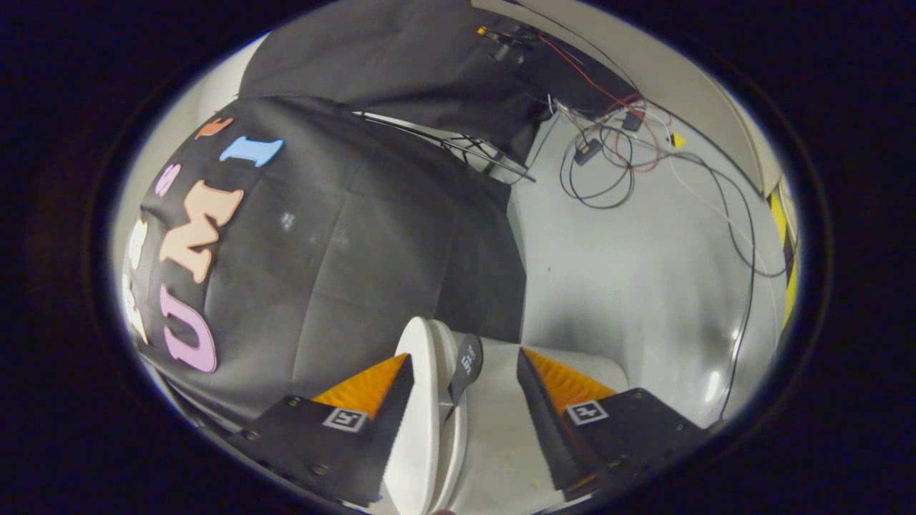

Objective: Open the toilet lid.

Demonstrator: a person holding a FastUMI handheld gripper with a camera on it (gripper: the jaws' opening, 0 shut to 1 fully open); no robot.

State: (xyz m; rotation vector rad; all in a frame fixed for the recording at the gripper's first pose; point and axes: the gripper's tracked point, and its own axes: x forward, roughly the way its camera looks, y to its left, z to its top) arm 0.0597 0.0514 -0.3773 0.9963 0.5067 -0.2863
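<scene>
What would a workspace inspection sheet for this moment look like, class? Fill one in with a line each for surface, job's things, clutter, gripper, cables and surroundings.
Surface: pale grey floor, glossy, with light reflections.
Job's things: white toilet lid seen edge-on between the gripper's fingers, with a dark pull tab hanging from its rim; whether it is raised cannot be told.
Clutter: a small yellow marker on the floor by the wires.
Gripper: gripper open, fingers either side of the lid, the left one close against it, neither clearly pressing.
Cables: black, red and white cables looped loose on the floor beyond the fingers; one black lead runs along the far side.
Surroundings: black cloth wall; yellow-and-black striped tape at the floor's edge.
</scene>
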